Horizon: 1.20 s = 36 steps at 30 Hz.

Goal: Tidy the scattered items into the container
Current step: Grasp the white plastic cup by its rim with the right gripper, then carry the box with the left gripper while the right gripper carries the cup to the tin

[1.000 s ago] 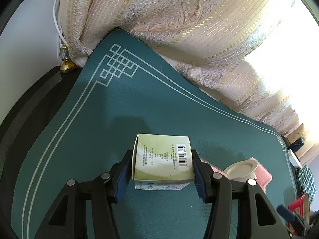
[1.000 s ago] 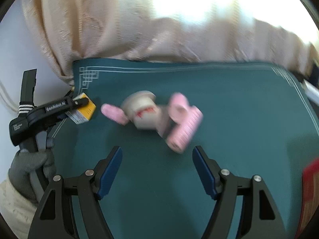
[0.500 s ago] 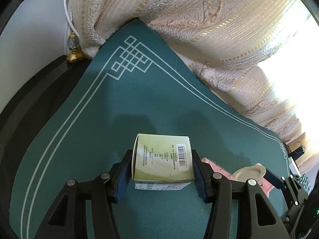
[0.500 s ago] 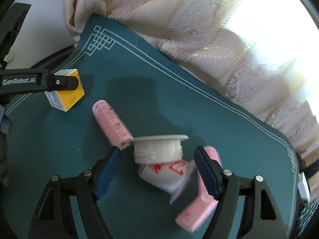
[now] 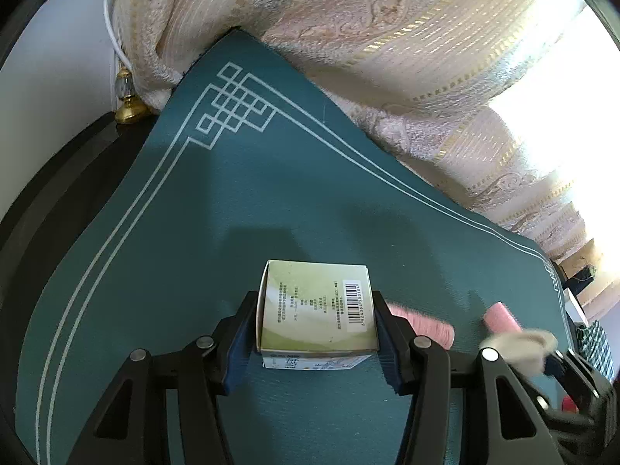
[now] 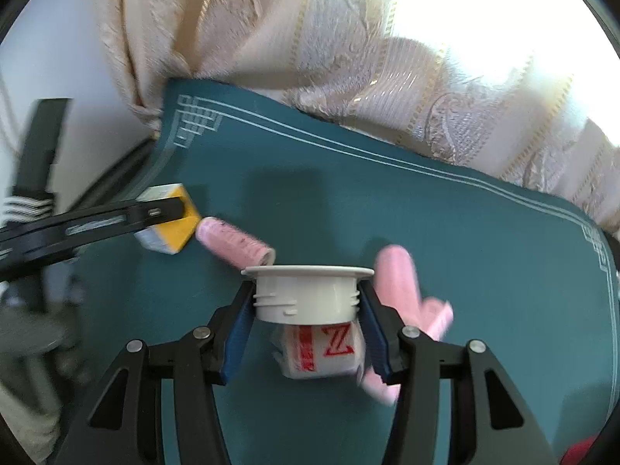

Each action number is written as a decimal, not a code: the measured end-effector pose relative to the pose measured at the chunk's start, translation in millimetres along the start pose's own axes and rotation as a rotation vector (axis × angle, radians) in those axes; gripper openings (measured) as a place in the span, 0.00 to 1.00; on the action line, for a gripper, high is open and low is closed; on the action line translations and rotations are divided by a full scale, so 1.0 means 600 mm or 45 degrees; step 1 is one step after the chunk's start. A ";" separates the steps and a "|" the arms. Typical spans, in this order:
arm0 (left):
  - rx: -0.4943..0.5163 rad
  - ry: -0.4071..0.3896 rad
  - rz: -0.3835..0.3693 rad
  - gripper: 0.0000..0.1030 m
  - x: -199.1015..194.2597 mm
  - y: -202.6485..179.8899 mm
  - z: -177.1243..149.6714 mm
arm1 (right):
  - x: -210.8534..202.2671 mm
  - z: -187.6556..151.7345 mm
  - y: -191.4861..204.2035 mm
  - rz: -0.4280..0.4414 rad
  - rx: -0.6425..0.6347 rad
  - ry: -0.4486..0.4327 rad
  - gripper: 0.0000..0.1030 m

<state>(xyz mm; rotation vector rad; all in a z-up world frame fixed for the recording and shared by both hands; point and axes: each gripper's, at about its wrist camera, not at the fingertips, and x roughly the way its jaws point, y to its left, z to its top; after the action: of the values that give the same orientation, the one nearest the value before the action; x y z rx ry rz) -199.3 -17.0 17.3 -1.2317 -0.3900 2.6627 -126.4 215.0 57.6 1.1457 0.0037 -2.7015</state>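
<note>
My left gripper (image 5: pixel 316 319) is shut on a small green-and-white box (image 5: pixel 317 306) with a barcode; the box shows in the right wrist view (image 6: pixel 170 219) with a yellow side. My right gripper (image 6: pixel 308 310) is shut on the neck of a white jar (image 6: pixel 308 292) with red print on its body, held just over the green mat (image 6: pixel 465 240). A pink hair roller (image 6: pixel 232 242) lies left of the jar, and two more pink rollers (image 6: pixel 399 283) lie at its right. Rollers show in the left wrist view (image 5: pixel 424 323).
Cream patterned curtains (image 5: pixel 368 46) hang along the mat's far edge. A gold ornament (image 5: pixel 130 102) stands at the far left corner on the dark table (image 5: pixel 58 178). Something red (image 6: pixel 581 447) sits at the lower right.
My right gripper moved in around the white jar and closed on its neck. The left gripper kept the box and shifted slightly over the mat.
</note>
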 end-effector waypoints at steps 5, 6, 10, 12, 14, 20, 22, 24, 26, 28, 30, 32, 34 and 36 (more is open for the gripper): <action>0.030 -0.014 -0.014 0.55 -0.012 -0.015 -0.004 | -0.079 -0.049 -0.008 0.118 0.110 -0.039 0.54; 0.033 -0.018 -0.015 0.55 -0.016 -0.018 -0.006 | -0.098 -0.063 -0.010 0.140 0.127 -0.044 0.54; 0.052 -0.025 -0.022 0.55 -0.038 -0.029 -0.022 | -0.166 -0.118 -0.008 0.170 0.139 -0.077 0.54; 0.072 -0.021 -0.029 0.55 -0.050 -0.039 -0.034 | -0.196 -0.146 -0.009 0.200 0.158 -0.084 0.54; 0.101 -0.018 -0.043 0.55 -0.067 -0.051 -0.050 | -0.217 -0.164 -0.016 0.205 0.190 -0.088 0.54; 0.168 -0.042 -0.087 0.55 -0.137 -0.088 -0.090 | -0.268 -0.198 -0.043 0.210 0.301 -0.148 0.54; 0.182 -0.054 -0.100 0.55 -0.161 -0.100 -0.100 | -0.283 -0.206 -0.050 0.208 0.327 -0.167 0.54; 0.198 -0.064 -0.114 0.55 -0.184 -0.113 -0.110 | -0.302 -0.219 -0.057 0.188 0.341 -0.187 0.54; 0.214 -0.067 -0.131 0.55 -0.200 -0.127 -0.116 | -0.316 -0.233 -0.069 0.156 0.357 -0.199 0.54; 0.236 -0.065 -0.151 0.55 -0.211 -0.146 -0.127 | -0.332 -0.249 -0.085 0.114 0.382 -0.210 0.54; 0.259 -0.059 -0.170 0.55 -0.217 -0.168 -0.139 | -0.350 -0.267 -0.106 0.064 0.419 -0.228 0.54; 0.284 -0.048 -0.195 0.55 -0.220 -0.191 -0.150 | -0.371 -0.282 -0.129 0.020 0.453 -0.251 0.54; 0.315 -0.037 -0.219 0.55 -0.222 -0.219 -0.165 | -0.398 -0.300 -0.155 -0.044 0.491 -0.282 0.54; 0.354 -0.027 -0.240 0.55 -0.220 -0.251 -0.180 | -0.425 -0.316 -0.179 -0.106 0.523 -0.312 0.54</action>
<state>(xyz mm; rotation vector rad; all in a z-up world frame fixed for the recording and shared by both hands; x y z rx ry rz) -23.8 107.2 91.9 -1.0303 -0.1248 2.4693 160.4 383.9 98.1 0.9103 -0.5764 -2.9857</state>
